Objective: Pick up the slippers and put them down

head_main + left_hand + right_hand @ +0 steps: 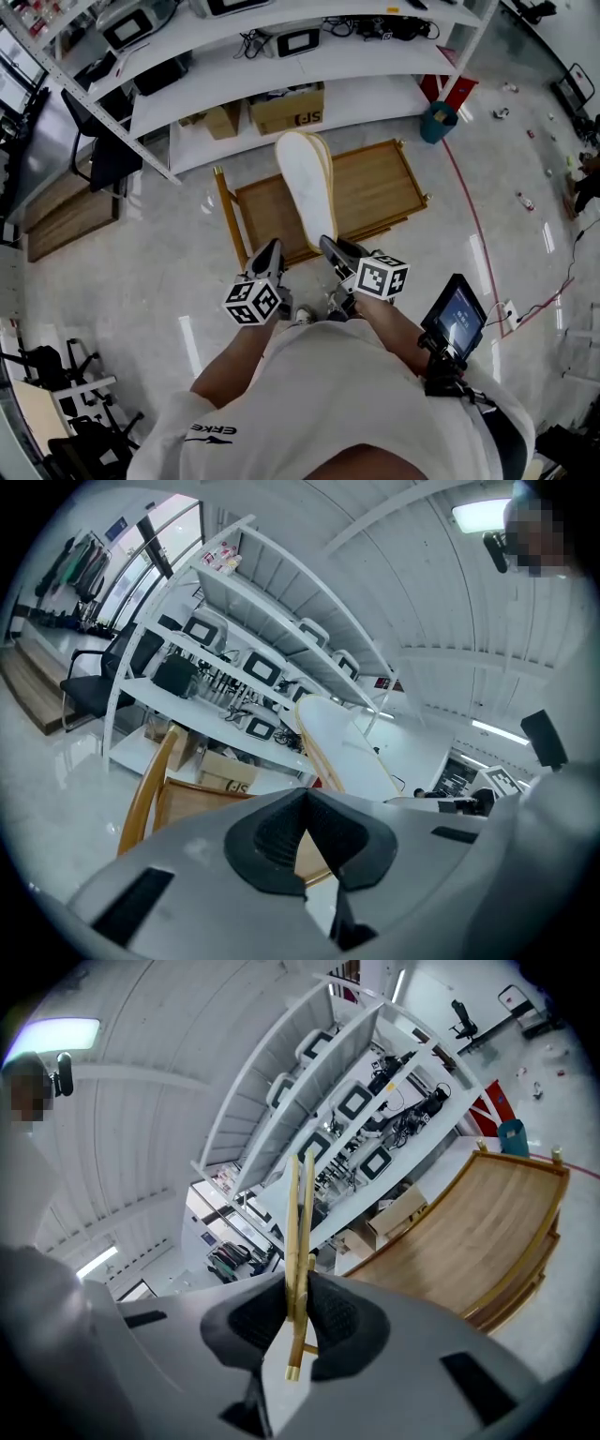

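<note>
Shirt [309,412], white, small print near the sleeve reading ERKE; beyond it the right gripper [328,246], jaws clamped on one end of the slippers [305,183], a stacked pair held white face up above the wooden tray [384,183] on the floor; left gripper [274,247], jaws together, nothing between them. Step, as judged: pick-up done, set-down pending; next move calls for lowering the pair level onto a surface, then parting the right jaws. Other lettering: SF on the cardboard box [289,111] beyond the tray.
</note>
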Demonstrator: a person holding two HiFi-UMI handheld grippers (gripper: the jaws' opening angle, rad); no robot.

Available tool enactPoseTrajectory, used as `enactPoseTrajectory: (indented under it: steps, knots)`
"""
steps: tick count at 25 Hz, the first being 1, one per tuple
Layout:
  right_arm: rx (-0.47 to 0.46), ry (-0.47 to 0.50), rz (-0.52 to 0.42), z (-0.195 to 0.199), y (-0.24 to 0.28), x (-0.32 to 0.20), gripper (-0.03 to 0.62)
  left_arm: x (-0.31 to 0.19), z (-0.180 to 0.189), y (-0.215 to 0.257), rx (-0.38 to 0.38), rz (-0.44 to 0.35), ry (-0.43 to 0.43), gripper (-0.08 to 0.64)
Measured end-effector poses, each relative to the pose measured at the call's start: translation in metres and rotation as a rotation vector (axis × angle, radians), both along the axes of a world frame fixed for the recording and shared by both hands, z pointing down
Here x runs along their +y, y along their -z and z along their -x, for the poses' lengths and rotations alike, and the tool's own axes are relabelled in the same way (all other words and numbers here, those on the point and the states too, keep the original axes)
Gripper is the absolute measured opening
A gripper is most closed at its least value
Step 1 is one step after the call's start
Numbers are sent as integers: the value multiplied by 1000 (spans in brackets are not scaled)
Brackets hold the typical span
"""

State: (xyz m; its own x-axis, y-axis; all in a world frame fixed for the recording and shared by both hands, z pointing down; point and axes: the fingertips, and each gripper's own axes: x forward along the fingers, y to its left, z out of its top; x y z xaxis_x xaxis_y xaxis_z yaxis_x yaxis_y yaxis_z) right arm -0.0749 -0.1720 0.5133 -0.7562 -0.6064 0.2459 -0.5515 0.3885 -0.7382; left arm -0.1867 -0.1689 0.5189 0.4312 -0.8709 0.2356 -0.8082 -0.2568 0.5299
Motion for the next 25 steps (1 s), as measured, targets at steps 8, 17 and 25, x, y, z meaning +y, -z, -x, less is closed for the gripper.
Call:
enactPoseTrajectory:
  steps: [8,17,25]
  knots:
    - [-50,8,-67,0,42,3,60,-1,7,30,11,-59,25,3]
    - [-56,22,-85,4,50,13,60,5,6,35,14,-64,27,3]
    - [-54,24,-92,4,53,18,60,9,3,39,5,-79,21,3]
